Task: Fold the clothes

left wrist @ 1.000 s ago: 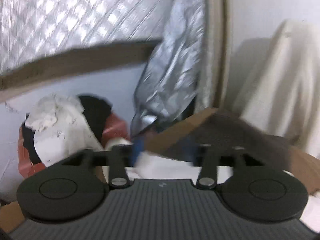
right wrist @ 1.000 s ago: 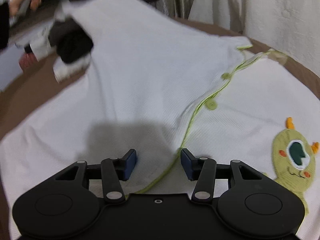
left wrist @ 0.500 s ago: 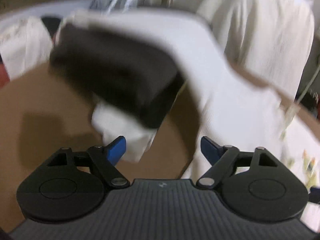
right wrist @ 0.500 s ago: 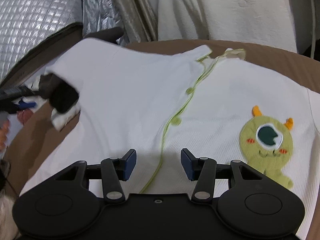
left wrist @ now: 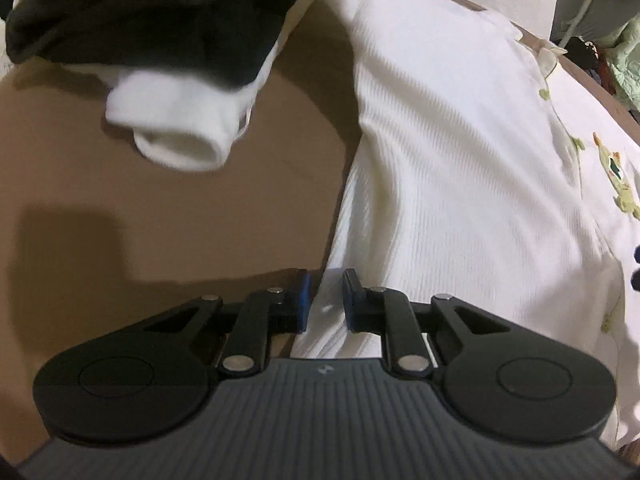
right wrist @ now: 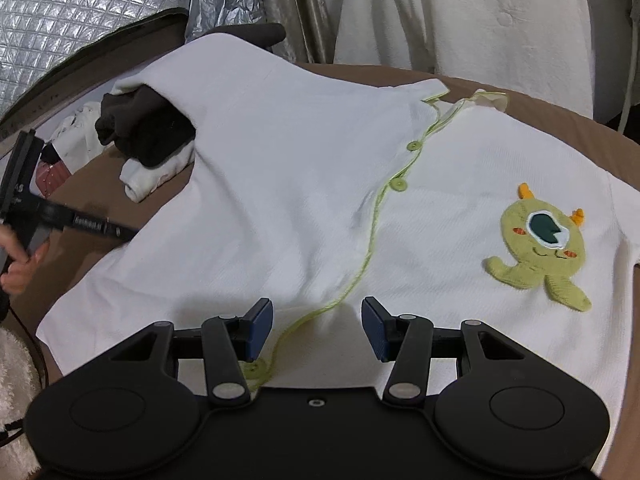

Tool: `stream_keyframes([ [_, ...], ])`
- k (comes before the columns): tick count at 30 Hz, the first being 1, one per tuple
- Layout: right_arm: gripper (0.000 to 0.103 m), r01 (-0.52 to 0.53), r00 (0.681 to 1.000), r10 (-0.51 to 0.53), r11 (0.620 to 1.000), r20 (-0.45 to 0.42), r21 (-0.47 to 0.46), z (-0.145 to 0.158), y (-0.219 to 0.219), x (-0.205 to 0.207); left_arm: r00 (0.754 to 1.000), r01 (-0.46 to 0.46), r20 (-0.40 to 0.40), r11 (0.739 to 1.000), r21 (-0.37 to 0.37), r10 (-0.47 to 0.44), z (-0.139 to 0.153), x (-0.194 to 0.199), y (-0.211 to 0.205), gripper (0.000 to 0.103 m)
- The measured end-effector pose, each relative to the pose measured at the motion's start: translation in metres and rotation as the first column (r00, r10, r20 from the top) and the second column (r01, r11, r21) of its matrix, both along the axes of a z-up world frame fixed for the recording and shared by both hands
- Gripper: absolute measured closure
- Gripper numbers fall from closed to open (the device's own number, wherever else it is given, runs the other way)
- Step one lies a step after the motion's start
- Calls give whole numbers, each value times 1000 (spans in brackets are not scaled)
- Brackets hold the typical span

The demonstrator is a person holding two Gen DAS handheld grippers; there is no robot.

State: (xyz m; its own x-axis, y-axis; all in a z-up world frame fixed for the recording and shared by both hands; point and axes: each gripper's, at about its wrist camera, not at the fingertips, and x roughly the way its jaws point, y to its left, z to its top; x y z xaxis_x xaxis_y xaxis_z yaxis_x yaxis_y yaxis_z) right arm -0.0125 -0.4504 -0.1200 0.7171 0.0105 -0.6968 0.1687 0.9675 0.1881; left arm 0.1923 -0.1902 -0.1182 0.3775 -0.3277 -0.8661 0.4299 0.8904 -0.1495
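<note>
Left claw point(left wrist: 326, 300) just closing on the white ribbed cardigan's point(right wrist: 280, 184) edge, right claw point(right wrist: 317, 330) apart above its green-trimmed front.

One white ribbed cardigan point(right wrist: 304, 184), one green knitted monster patch point(right wrist: 540, 248), three round green buttons point(right wrist: 413, 145), perhaps two bundled garments point(right wrist: 148, 140) upper left.

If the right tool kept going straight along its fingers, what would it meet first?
Most likely the white garment lying right below the right tool, about where its green-trimmed button edge runs between the open fingers. Nothing else shows in that line, though depth is unclear.
</note>
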Motion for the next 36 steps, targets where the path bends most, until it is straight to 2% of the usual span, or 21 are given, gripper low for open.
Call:
stream_keyframes([
  [2,48,10,1000,-10,1000,10,10,-2,6,8,1000,-4,3,1000,6,3,-1,0,1,87],
  [5,48,-29,999,29,1000,34,-4,1,25,27,999,-32,2,999,-32,32,2,-3,8,86],
  [9,48,-165,986,168,980,14,-112,3,67,54,999,-6,48,997,-83,10,10,-15,17,86],
  [12,49,-287,958,280,912,-67,-293,-11,100,76,1000,-13,24,992,-126,16,8,-13,29,86],
  [15,46,-318,947,298,800,-122,-508,-29,118,103,999,-22,26,987,-159,26,9,-8,29,86],
  [16,42,-308,950,283,782,-131,-542,-32,119,114,999,-26,24,985,-168,30,9,-7,31,86],
  [18,43,-329,944,284,790,-167,-517,-40,113,136,999,-22,28,982,-190,28,9,-6,31,86],
  [19,48,-343,939,288,797,-187,-497,-43,110,147,999,-22,34,977,-211,30,9,-3,26,86],
  [21,95,-335,942,280,830,-188,-446,-41,102,158,997,-33,54,956,-292,51,12,0,31,86],
  [22,103,-327,944,274,847,-184,-418,-40,99,163,996,-37,62,946,-323,60,15,1,34,86],
  [24,103,-257,966,228,885,-118,-389,-28,89,159,993,-36,94,934,-354,74,19,-1,41,86],
  [27,103,-146,989,137,919,-52,-365,-15,71,147,995,-11,87,946,-323,42,15,1,36,86],
  [31,103,-79,996,62,937,-62,-340,-13,50,137,996,40,87,959,-279,-16,13,0,23,86],
  [36,103,-39,994,9,961,-109,-274,-28,36,138,989,107,131,963,-249,-76,20,-9,14,86],
])
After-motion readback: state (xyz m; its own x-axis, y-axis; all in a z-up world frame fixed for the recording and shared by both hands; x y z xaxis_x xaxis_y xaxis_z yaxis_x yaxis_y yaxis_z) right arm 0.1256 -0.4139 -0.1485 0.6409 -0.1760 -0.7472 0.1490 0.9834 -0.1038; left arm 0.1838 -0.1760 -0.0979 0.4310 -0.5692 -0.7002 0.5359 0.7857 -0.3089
